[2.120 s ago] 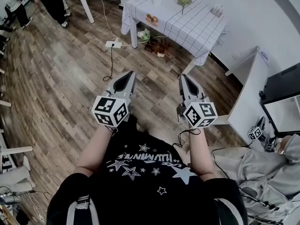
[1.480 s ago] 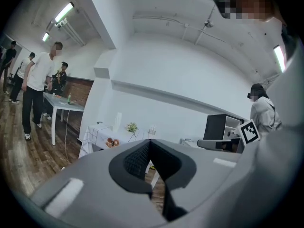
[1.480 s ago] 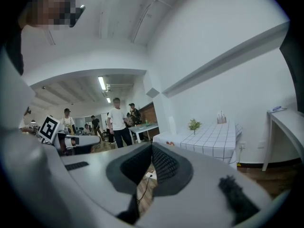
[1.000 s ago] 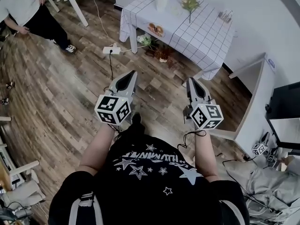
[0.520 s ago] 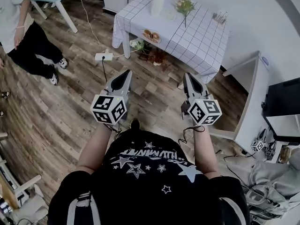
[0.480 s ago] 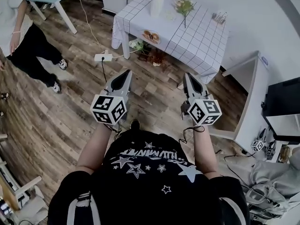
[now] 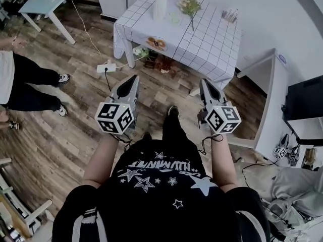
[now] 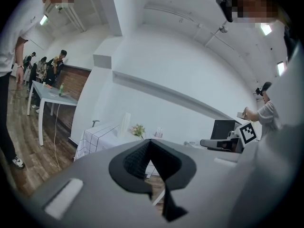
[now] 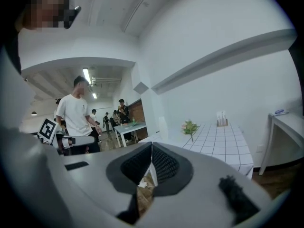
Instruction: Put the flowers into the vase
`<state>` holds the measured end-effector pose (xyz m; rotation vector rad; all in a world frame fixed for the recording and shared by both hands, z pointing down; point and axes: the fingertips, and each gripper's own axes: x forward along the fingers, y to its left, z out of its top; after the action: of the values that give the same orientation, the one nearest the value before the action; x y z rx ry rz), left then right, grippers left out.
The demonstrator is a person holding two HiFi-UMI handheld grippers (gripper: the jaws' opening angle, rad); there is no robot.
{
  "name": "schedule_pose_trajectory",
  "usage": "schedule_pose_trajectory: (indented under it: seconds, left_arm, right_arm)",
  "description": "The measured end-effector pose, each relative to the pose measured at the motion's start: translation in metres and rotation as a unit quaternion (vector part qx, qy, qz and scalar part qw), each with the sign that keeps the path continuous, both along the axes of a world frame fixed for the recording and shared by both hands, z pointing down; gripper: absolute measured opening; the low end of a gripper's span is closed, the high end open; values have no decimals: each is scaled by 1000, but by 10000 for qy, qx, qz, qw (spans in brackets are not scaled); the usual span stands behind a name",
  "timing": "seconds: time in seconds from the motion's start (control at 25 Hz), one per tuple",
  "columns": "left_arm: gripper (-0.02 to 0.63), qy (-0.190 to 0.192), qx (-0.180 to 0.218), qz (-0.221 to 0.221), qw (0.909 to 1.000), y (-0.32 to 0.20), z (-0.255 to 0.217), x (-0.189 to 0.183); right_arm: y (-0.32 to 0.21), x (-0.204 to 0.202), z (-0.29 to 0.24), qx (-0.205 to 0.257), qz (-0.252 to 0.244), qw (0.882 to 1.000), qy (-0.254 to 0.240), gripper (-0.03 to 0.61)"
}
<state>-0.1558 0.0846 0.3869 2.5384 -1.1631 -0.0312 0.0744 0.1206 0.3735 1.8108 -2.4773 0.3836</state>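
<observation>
Head view, flowers (image 7: 189, 5): are sitting on the table top in the upper middle of the frame, well apart from both grippers; I cannot tell whether they are lying flat or propped up.
Vase (image 7: 160, 5): tall and white, is standing upright near the flowers, to their left in the frame.
Table (image 7: 212, 39): is wearing a white checked cloth and taking up the upper middle of the frame; a plate of food (image 7: 156, 43) is resting near its lower-left edge.
Power strip (image 7: 106, 68): is lying on the wooden floor (image 7: 65, 130) left of the table's leg.
Left gripper (image 7: 134, 78): is being held out at centre left, pointing toward the table; its jaws are clenched together on nothing.
Right gripper (image 7: 205, 82): is being held out at centre right, also pointing toward the table; its jaws are pressing together, empty.
Holder: is wearing a black shirt with stars at the bottom of the frame, one leg (image 7: 171, 127) stretching forward between the grippers.
Bystander (image 7: 25, 87): is standing at the left edge in dark trousers.
</observation>
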Motion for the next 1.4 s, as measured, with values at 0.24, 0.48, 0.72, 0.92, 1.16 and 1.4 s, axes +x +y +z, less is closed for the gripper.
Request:
schedule_pose_trajectory:
  seconds: [0.24, 0.48, 0.72, 0.92, 1.16, 1.4]
  left_arm:
    - [9, -97, 29, -273, 9996, -34, -1, 5]
    - [9, -177, 50, -506, 9985, -82, 0, 23]
    - [9, -286, 25, -569, 9980, -133, 1, 58]
    - [9, -295, 28, -668, 9973, -166, -5, 83]
    - [9, -440, 7, -781, 9960, -192, -3, 104]
    - [9, -364, 220, -1011, 9940, -180, 12, 104]
  right_arm:
    - [-51, 13, 6, 15, -184, 9998, -108, 12]
    - [-110, 29, 11, 7, -513, 9987, -63, 12]
    - [-170, 66, 12, -24, -565, 9983, -143, 12]
    - [-209, 92, 10, -45, -611, 9979, -223, 12]
    - [-245, 120, 12, -25, -727, 9970, -270, 12]
    - [-241, 129, 24, 185, -768, 9965, -256, 12]
